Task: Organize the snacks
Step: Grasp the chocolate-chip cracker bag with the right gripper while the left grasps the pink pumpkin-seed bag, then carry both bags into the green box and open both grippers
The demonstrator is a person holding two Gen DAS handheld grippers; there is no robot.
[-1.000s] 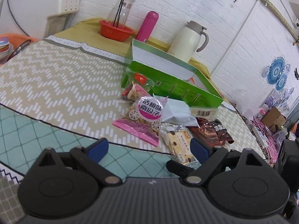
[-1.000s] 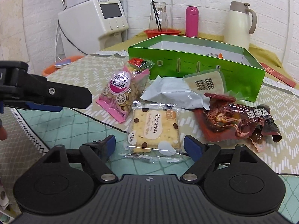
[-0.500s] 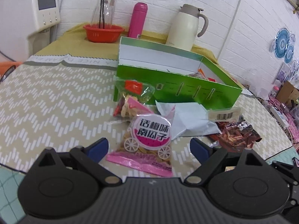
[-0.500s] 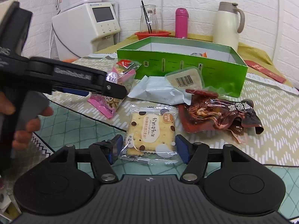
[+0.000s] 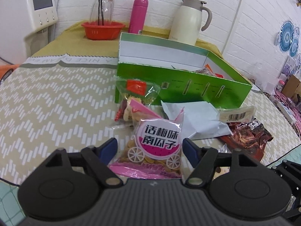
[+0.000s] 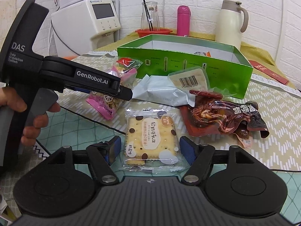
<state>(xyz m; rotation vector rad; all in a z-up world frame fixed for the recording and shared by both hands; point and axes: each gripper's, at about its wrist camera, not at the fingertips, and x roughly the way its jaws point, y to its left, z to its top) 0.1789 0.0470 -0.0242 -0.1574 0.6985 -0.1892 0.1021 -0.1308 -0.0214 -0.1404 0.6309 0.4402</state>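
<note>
A pile of snack packets lies on the table in front of an open green box [image 5: 197,92] [image 6: 188,66]. My left gripper [image 5: 150,147] is open, its blue pads on either side of a pink pumpkin-seed packet [image 5: 158,146] [image 6: 105,101]. My right gripper [image 6: 148,148] is open around a clear cracker packet [image 6: 150,139] without squeezing it. A silver packet [image 5: 197,120] [image 6: 161,92], a barcode packet [image 6: 188,79] and a dark red packet [image 6: 222,116] lie between the crackers and the box. A clear packet with a red label [image 5: 135,92] leans on the box.
Behind the box stand a cream thermos jug [image 5: 190,20], a pink bottle [image 5: 139,15] and a red bowl [image 5: 103,30] holding a glass carafe. A white appliance [image 6: 88,20] stands at the back left. The left hand-held gripper's body [image 6: 56,75] fills the left of the right wrist view.
My left gripper has moved forward and right, so its pads now flank the pumpkin-seed packet. My right gripper has closed in around the cracker packet and narrowed a little.
</note>
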